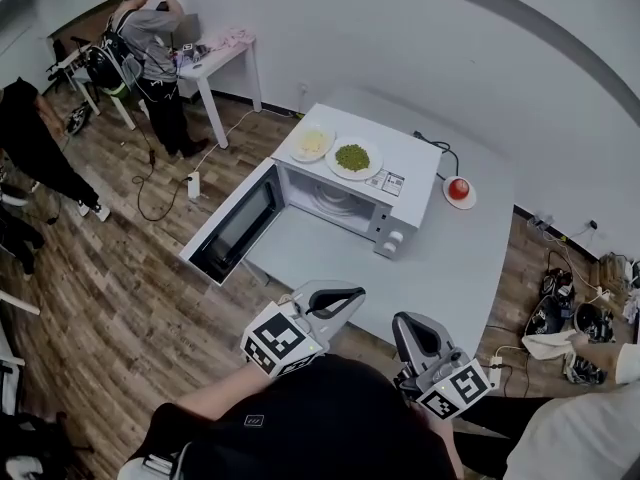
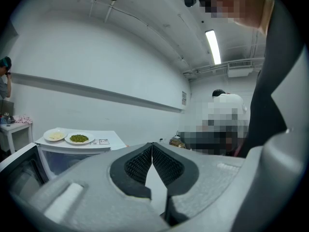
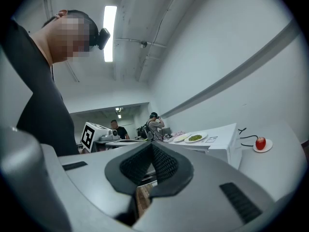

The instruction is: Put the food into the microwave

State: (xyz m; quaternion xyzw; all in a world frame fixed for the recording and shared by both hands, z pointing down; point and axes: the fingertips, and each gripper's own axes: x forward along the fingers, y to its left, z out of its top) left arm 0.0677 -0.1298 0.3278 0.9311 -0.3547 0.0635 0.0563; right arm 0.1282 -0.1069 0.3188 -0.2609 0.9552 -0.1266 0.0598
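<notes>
Two plates: plate of yellow food (image 1: pixel 313 144) and plate of green peas (image 1: pixel 353 158), side by side on top of the microwave (image 1: pixel 412 166).
Microwave: on the pale grey table (image 1: pixel 470 263), door (image 1: pixel 235 226) swung wide open.
Red fruit (image 1: pixel 458 189): on a small dish, right of the microwave.
Left gripper (image 1: pixel 345 298): jaws together, holding nothing.
Right gripper (image 1: pixel 408 330): jaws closed, nothing between them.
Room: wood-plank floor (image 1: pixel 120 298), white walls, a person (image 1: pixel 150 48) at a small white table (image 1: pixel 225 53).

Left gripper (image 1: pixel 343 299), right gripper (image 1: pixel 411 332) side by side, roughly level; jaws together, empty.
</notes>
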